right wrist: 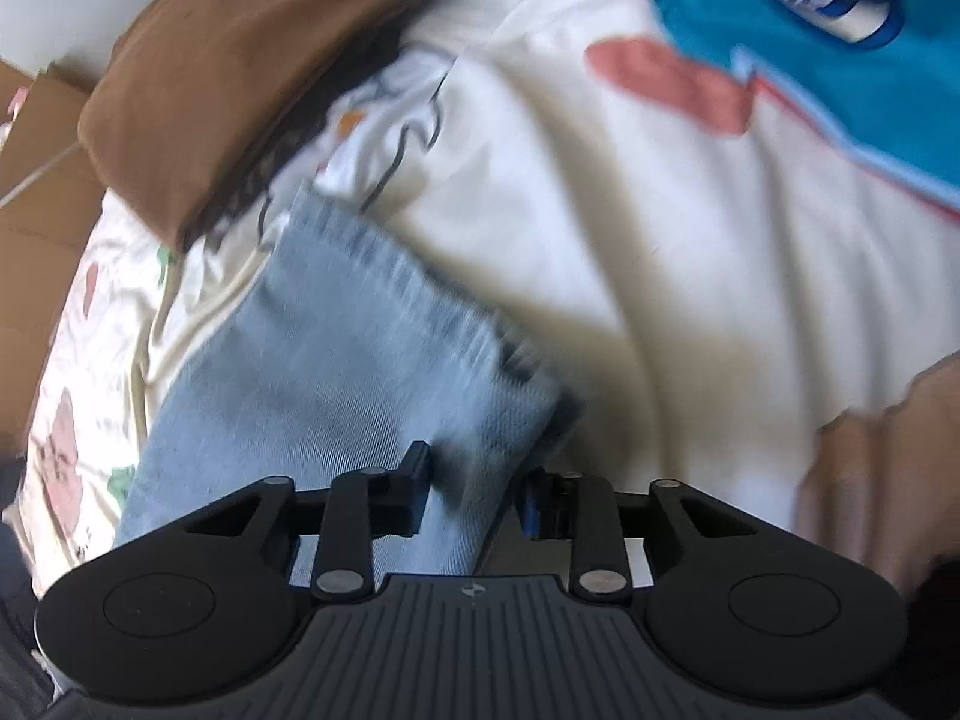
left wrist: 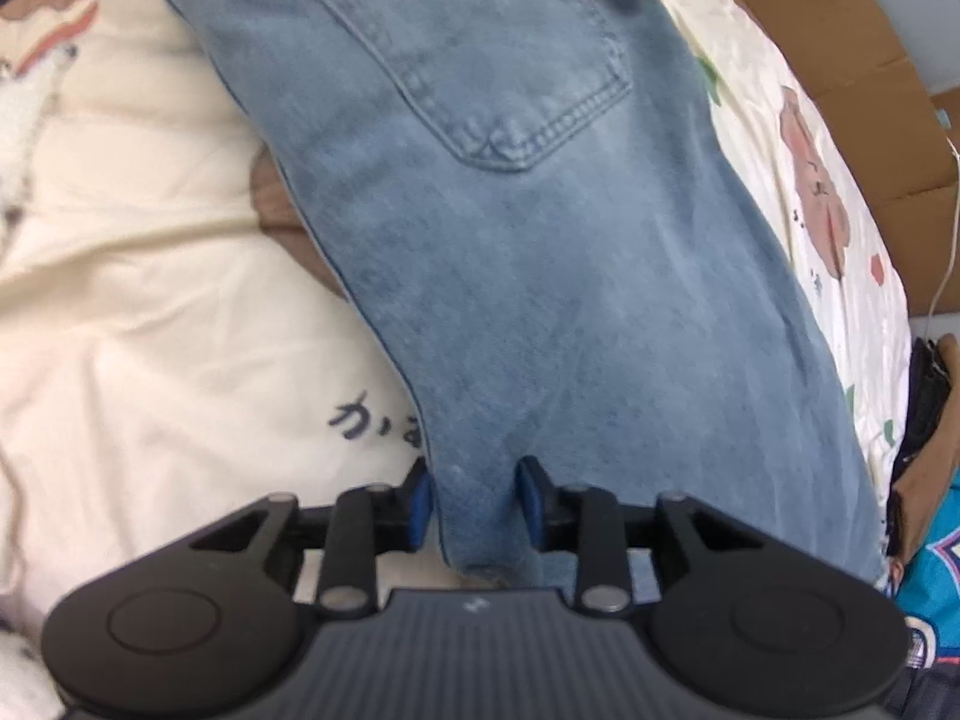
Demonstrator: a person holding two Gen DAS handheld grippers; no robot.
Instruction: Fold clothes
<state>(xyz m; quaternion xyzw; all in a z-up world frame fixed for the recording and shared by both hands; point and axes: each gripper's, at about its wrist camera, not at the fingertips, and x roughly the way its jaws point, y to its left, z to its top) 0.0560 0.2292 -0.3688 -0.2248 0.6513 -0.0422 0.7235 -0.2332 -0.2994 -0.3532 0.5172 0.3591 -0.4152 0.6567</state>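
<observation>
The jeans (left wrist: 540, 240) lie on the cream bedsheet (left wrist: 150, 276). My left gripper (left wrist: 474, 507) and right gripper (right wrist: 474, 495) stand spread around denim edges, pads not pressing. I should lift both straight away, so the fold stays flat.

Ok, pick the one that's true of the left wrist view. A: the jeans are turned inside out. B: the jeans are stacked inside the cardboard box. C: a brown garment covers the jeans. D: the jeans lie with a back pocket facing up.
D: the jeans lie on the cream bedding with a stitched back pocket showing on top.
</observation>
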